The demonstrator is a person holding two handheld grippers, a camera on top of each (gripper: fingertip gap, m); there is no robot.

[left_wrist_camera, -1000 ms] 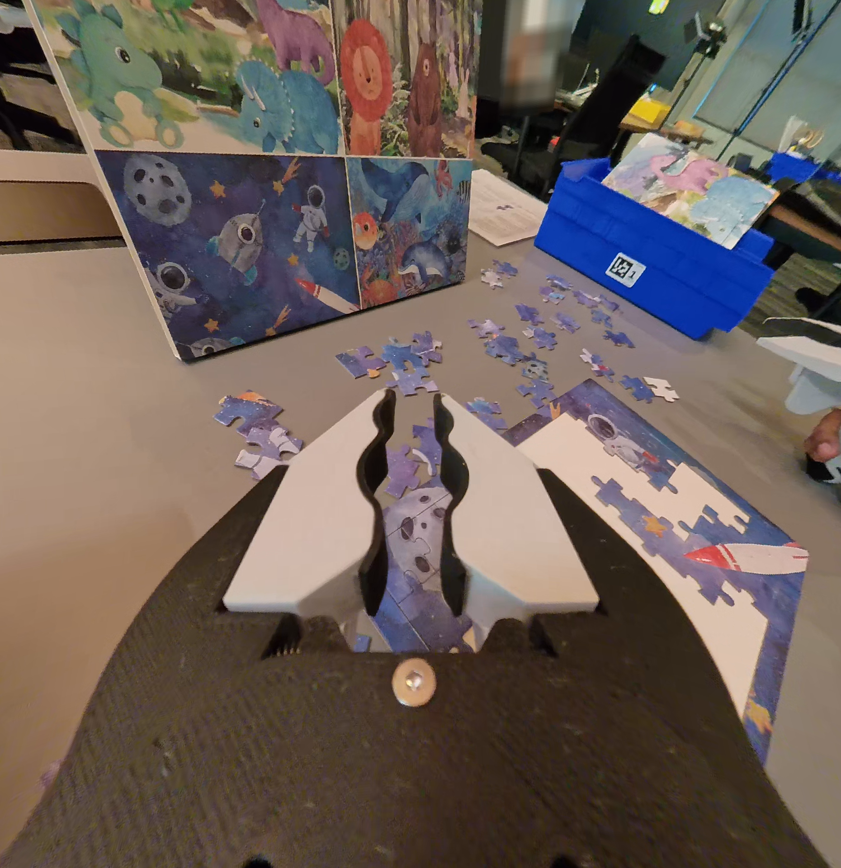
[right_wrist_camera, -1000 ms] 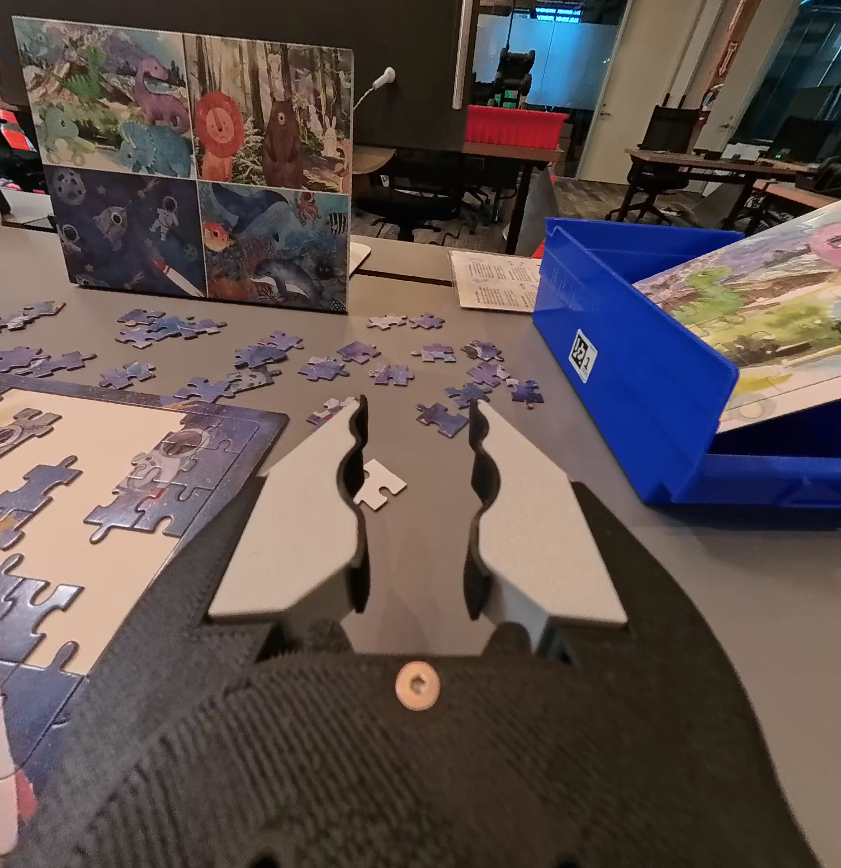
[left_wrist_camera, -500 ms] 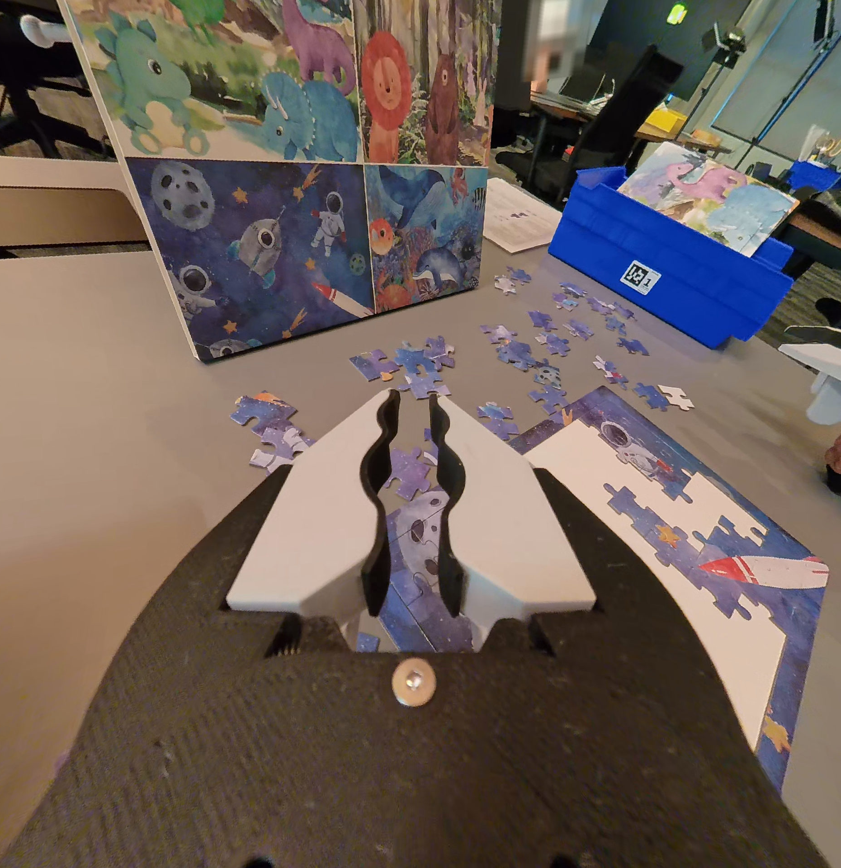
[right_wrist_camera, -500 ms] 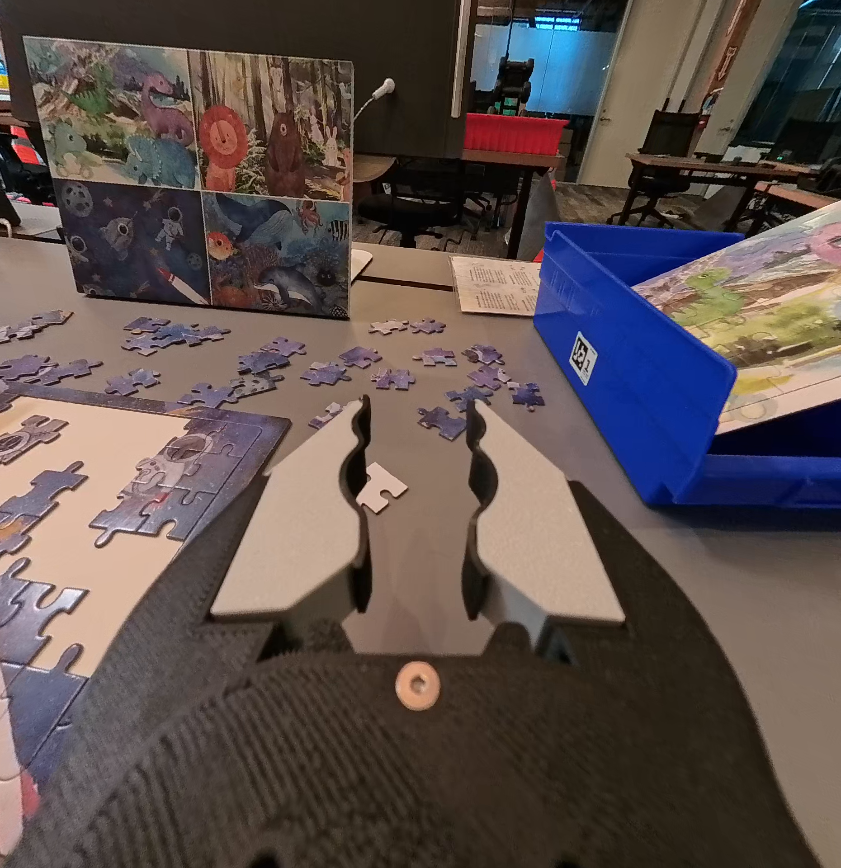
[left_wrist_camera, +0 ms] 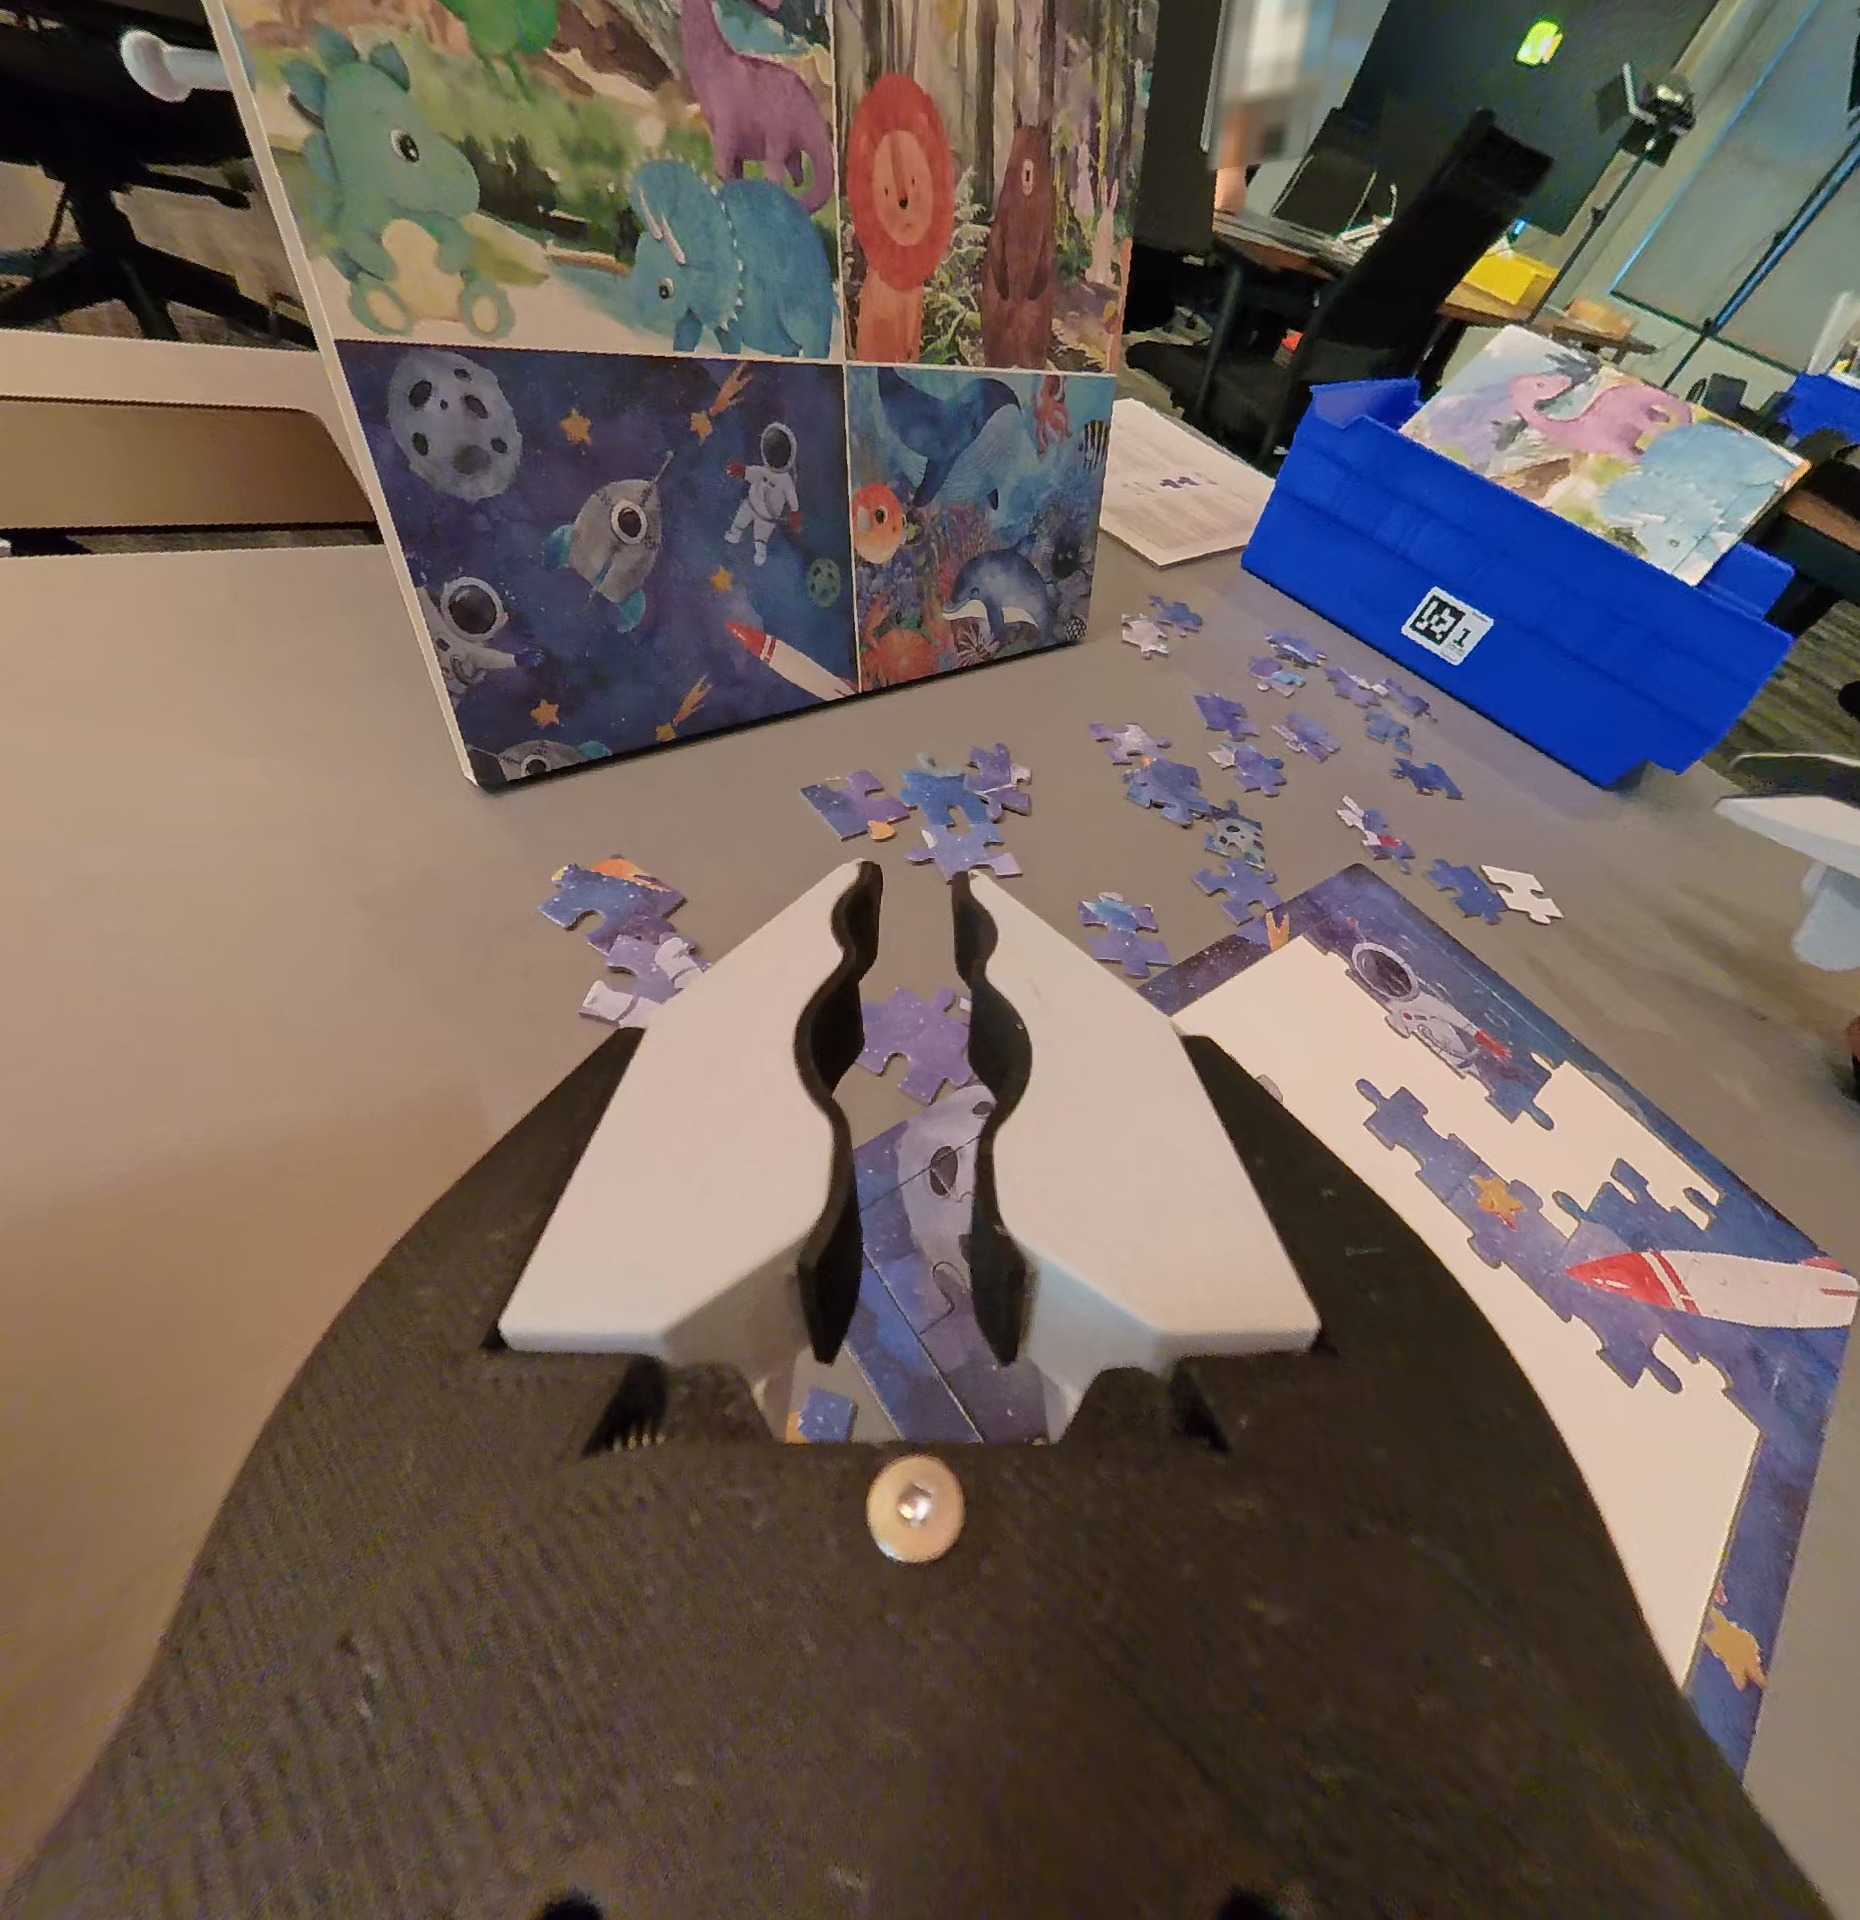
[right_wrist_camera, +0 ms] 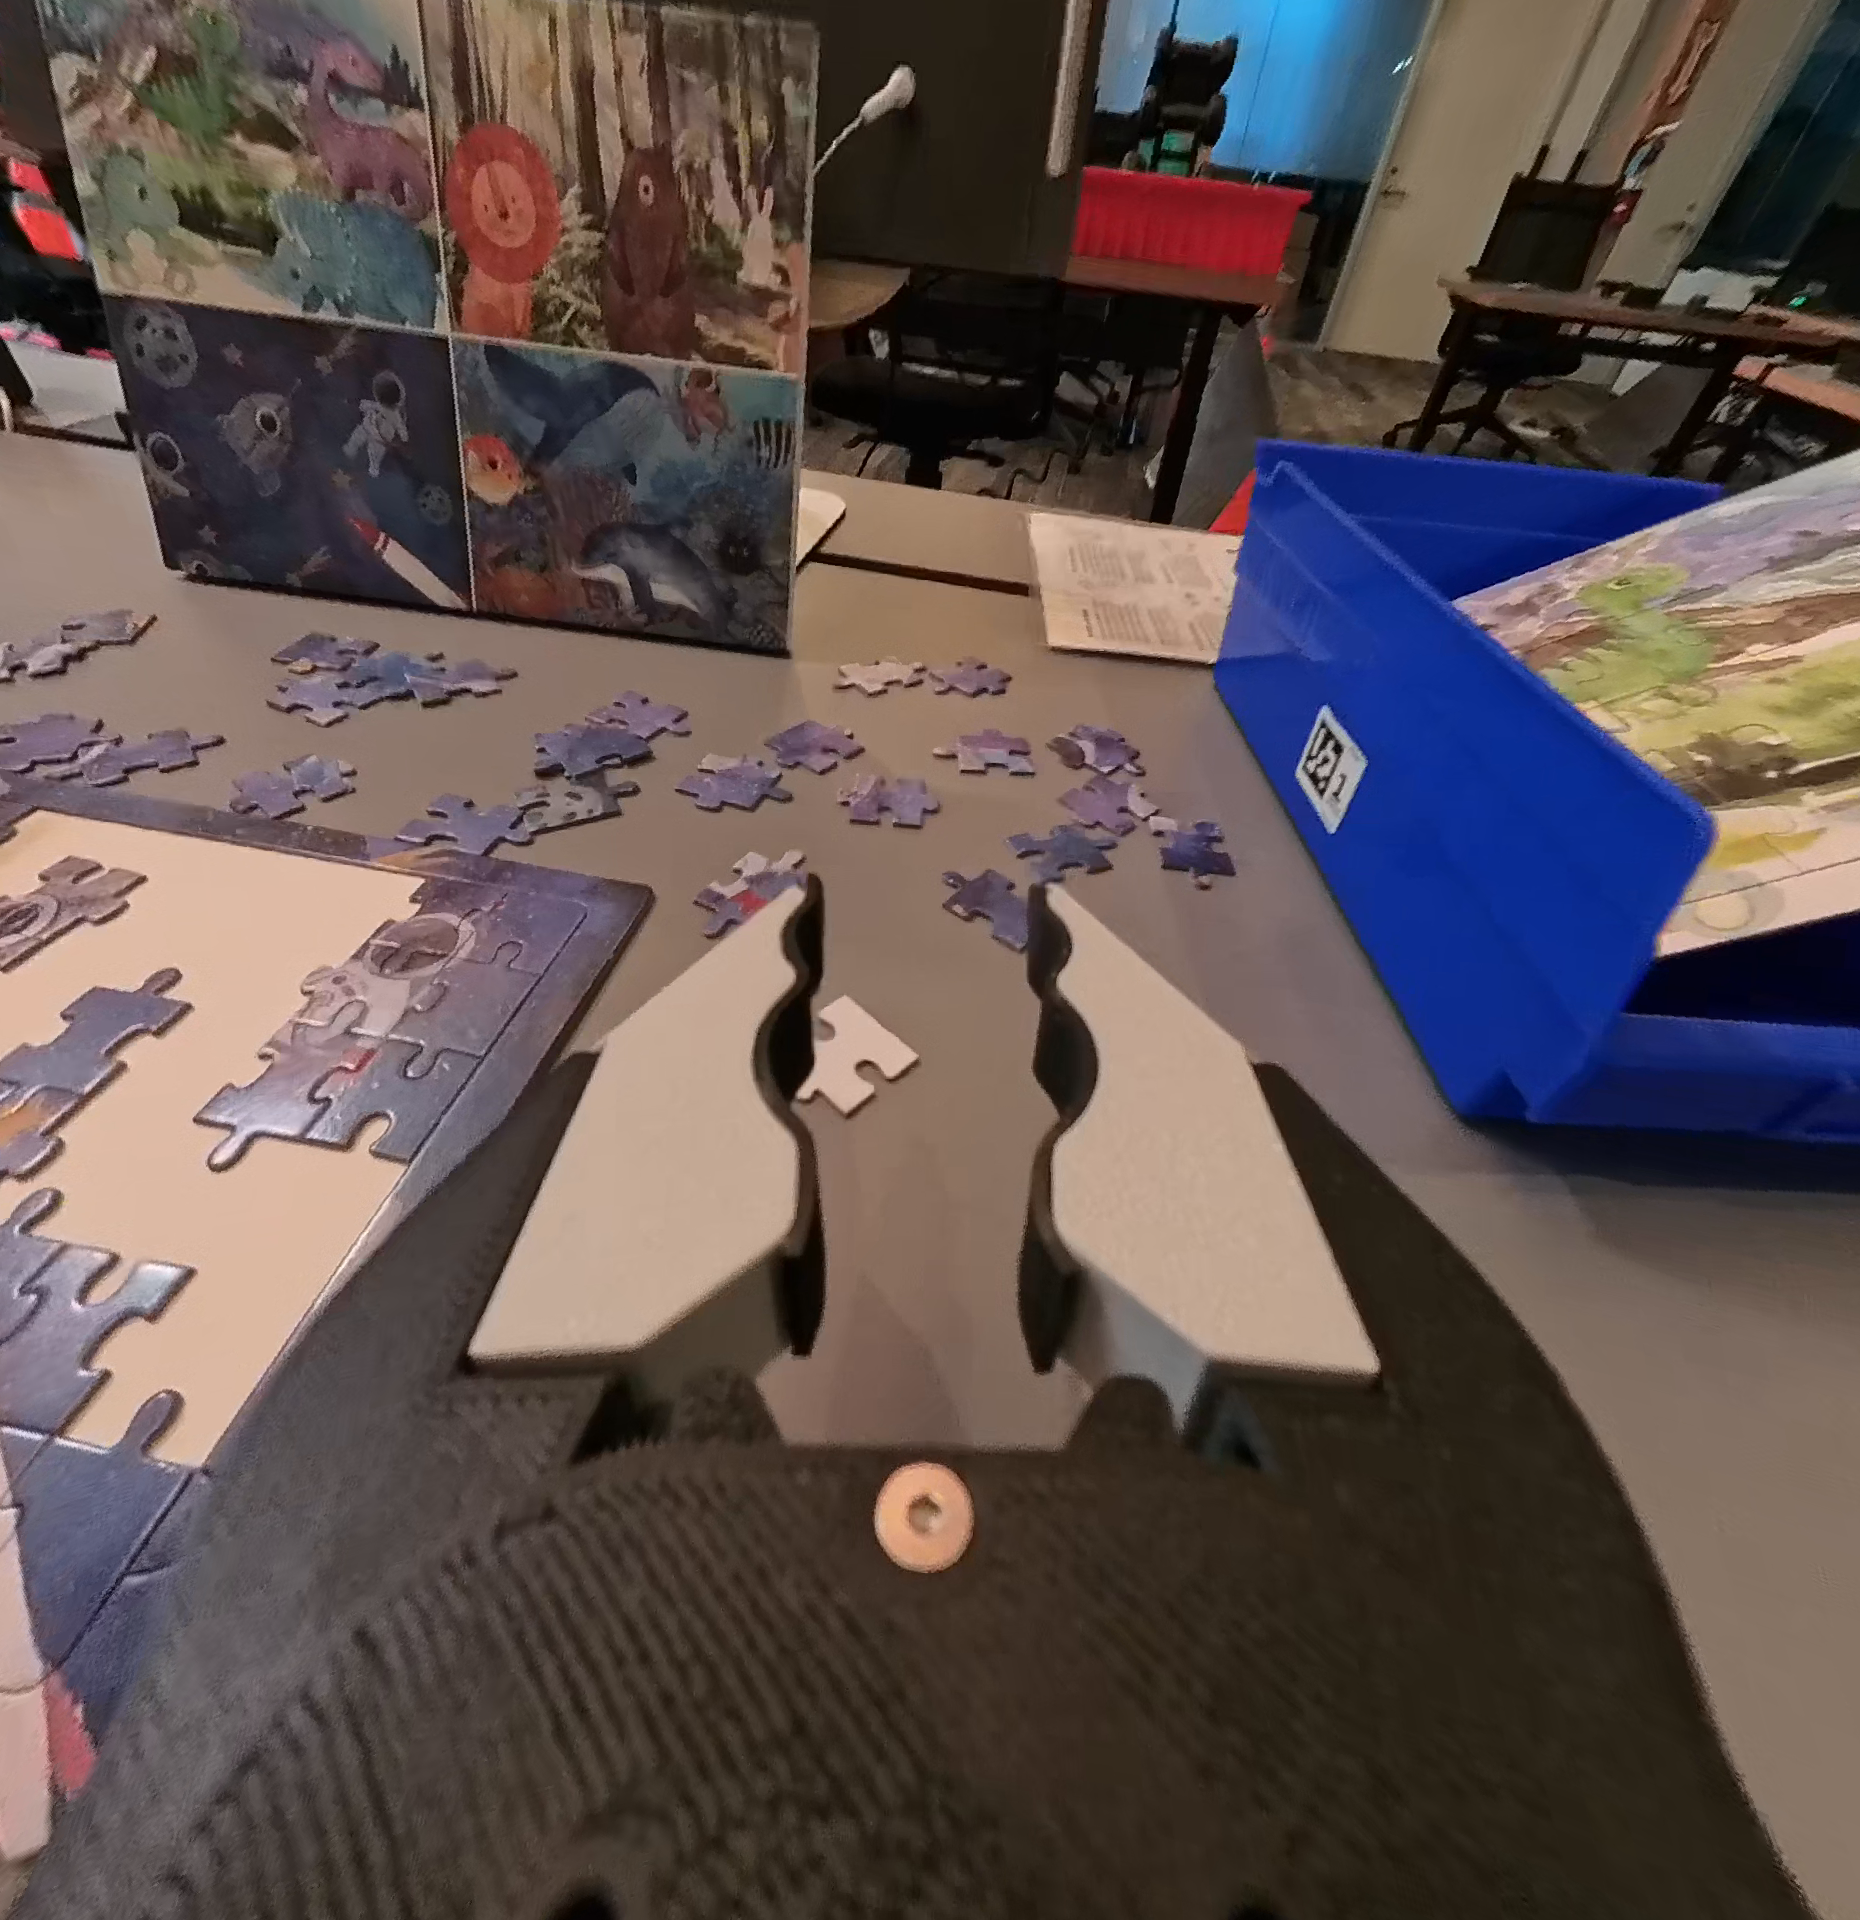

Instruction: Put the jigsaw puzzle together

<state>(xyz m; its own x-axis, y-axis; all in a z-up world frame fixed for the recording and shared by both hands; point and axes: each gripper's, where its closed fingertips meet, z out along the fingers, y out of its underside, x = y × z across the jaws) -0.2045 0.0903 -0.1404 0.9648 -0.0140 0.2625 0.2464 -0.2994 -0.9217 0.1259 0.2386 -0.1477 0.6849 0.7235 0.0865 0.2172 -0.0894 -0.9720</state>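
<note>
My left gripper (left_wrist_camera: 915, 878) hovers over the near-left corner of a space jigsaw board (left_wrist_camera: 1321, 1091), its jaws narrowly apart. A purple puzzle piece (left_wrist_camera: 915, 1039) lies below the gap, just past a grey moon (left_wrist_camera: 947, 1153) in the assembled part; the pads do not press on it. My right gripper (right_wrist_camera: 926, 888) is open over the grey table, to the right of the board (right_wrist_camera: 178, 935). A white face-down piece (right_wrist_camera: 853, 1049) lies on the table between its fingers, close to the left one. The right gripper's white finger (left_wrist_camera: 1819, 862) shows at the right edge of the left wrist view.
Several loose purple pieces (left_wrist_camera: 1165, 779) (right_wrist_camera: 739, 779) are scattered beyond the board. A picture box (left_wrist_camera: 697, 416) (right_wrist_camera: 458, 312) stands upright at the back. A blue bin (left_wrist_camera: 1508, 623) (right_wrist_camera: 1445, 831) holding another puzzle sits at the right. A paper sheet (right_wrist_camera: 1134, 592) lies behind. My right fingertips sit around 35 centimetres from my left ones. My right tips are about 35 centimetres from the grey moon (left_wrist_camera: 947, 1153), my left tips only 9 centimetres.
Both grippers have crept forward a little, so the box looks larger. The left jaws have narrowed slightly and the right jaws a little. The white piece has stayed between the right fingers.
</note>
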